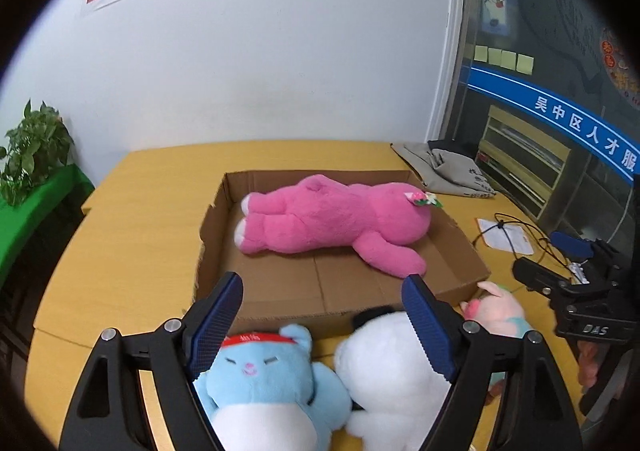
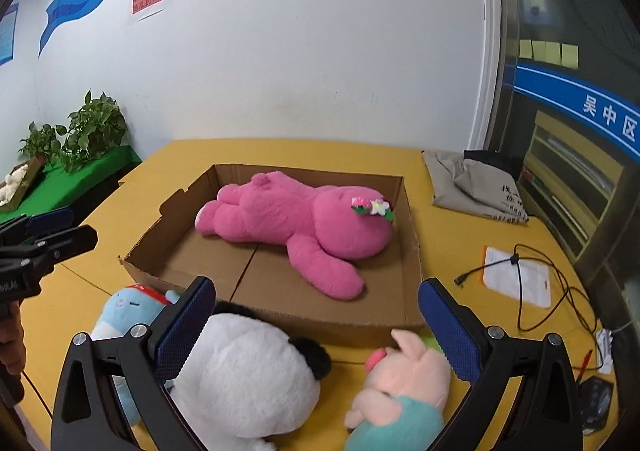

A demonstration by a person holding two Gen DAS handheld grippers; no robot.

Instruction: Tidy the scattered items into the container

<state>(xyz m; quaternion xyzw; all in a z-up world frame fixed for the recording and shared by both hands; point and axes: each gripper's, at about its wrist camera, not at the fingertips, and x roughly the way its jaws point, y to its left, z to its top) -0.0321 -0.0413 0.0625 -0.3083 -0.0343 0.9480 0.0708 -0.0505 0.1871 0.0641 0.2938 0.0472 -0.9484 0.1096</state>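
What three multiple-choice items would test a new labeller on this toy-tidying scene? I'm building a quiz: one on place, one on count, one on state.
1. Where does the pink plush lie?
A. inside the cardboard box
B. on the table
C. in a gripper

2. How many plush toys remain outside the box?
A. one
B. three
C. five

3. How is the right gripper?
A. shut on a toy
B. open, empty
C. out of view

Key: 1 A, box walls surround it. 2 B, blue plush, white plush, pig plush. 3 B, its fingers stand wide apart.
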